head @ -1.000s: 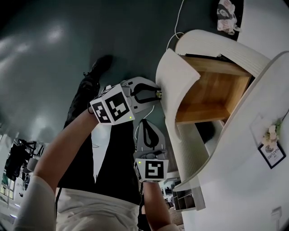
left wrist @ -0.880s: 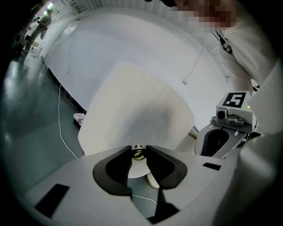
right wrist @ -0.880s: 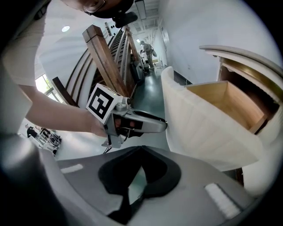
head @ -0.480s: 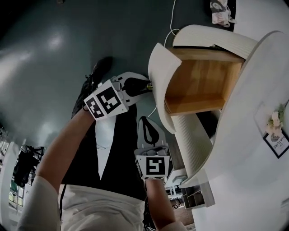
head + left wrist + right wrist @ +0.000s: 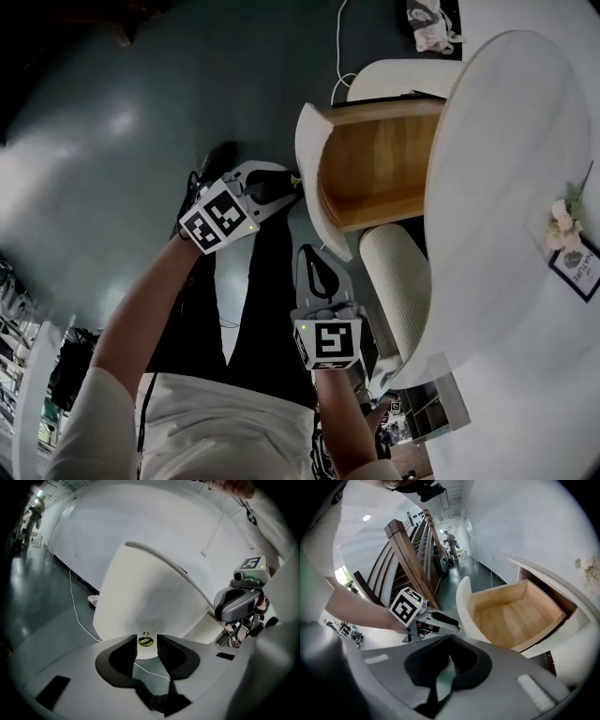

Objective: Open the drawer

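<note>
drawer (image 5: 375,159) open as before, left hand-held gripper (image 5: 289,182) jaws opening round knob (image 5: 146,641), right hand-held gripper (image 5: 314,253) clenched

The left gripper (image 5: 292,179) jaws, earlier shut on the drawer knob (image 5: 146,641), are opening, knob still between them.

Bare wood drawer (image 5: 375,173), shiny brass knob (image 5: 146,641)

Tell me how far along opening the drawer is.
Done: the white curved-front drawer with a bare wooden inside stands pulled well out of the round white cabinet. In hand: the left gripper has its jaws opening, with the small brass knob between them but not pressed. Left: probably only drawing that gripper clear. The right gripper is shut and empty.
</note>
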### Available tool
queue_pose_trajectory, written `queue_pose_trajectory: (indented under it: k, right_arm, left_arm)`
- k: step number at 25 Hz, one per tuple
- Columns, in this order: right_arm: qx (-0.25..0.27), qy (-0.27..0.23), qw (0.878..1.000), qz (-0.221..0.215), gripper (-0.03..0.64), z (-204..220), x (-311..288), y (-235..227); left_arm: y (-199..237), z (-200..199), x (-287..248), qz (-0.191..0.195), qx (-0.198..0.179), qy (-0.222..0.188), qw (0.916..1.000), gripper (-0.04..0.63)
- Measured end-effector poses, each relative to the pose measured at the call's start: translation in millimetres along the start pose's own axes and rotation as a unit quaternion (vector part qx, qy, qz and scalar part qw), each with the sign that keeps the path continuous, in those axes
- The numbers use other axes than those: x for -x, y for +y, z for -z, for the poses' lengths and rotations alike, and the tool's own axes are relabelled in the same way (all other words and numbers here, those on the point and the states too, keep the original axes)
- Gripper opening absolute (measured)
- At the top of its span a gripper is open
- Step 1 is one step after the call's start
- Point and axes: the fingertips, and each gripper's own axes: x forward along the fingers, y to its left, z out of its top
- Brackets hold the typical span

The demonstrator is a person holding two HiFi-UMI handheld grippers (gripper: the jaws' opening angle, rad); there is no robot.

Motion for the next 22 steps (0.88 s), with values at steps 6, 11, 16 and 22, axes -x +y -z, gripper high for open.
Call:
queue_pose_trajectory:
  k: [6, 11, 16, 22]
  right_arm:
    - [-0.023, -0.015, 1.0, 0.011, 0.011, -21.2, 24.0, -4.9]
    - [-0.041, -0.027, 0.999, 0.018, 0.011, -38.2, 45.6, -7.3]
    - [-0.051, -0.043, 0.997, 0.025, 0.011, -65.9, 70.4, -13.1]
    - [-0.059, -0.067, 0.995, 0.043, 0.011, -102.6, 102.2, -24.4]
  left_arm:
    - [-11.4, -8.4, 27.5, -0.009, 0.033, 0.0, 0.9994, 0.133]
    - [-27.3, -17.0, 49.8, -0.02, 0.044, 0.012, 0.9988, 0.126]
    - [-44.3, -47.5, 75.6, -0.03, 0.058, 0.001, 0.9979, 0.114]
    - [-64.4, -104.9, 104.8, -0.037, 0.064, -0.031, 0.9967, 0.09]
